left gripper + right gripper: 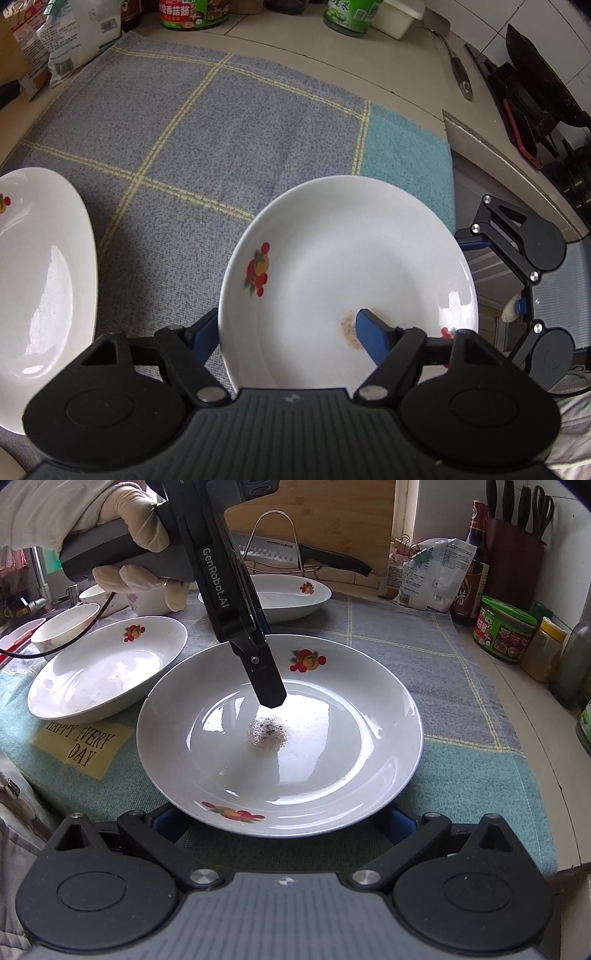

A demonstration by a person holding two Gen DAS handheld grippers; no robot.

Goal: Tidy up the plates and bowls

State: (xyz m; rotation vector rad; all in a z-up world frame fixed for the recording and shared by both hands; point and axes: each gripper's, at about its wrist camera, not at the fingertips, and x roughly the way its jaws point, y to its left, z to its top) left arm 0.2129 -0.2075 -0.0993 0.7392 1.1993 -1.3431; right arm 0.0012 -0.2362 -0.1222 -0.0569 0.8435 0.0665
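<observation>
A white plate with fruit prints [354,266] [288,738] lies on the checked cloth [207,122], a small gritty smear at its centre. My left gripper [291,332] straddles its rim: one blue finger [373,336] is inside the plate, the other outside under the rim. From the right wrist view the left gripper's finger [269,686] reaches down into the plate. My right gripper [280,830] is wide open at the plate's near edge, its fingertips hidden under the rim. Two more fruit-print plates [107,668] [284,590] lie behind; one shows at the left [40,288].
Small bowls [62,624] stand at the far left by the sink. A knife on a wire rack [295,550], jars [506,631], bottles and a knife block [513,561] line the back. A stove with a pan [543,88] and a spatula [458,70] are at the right.
</observation>
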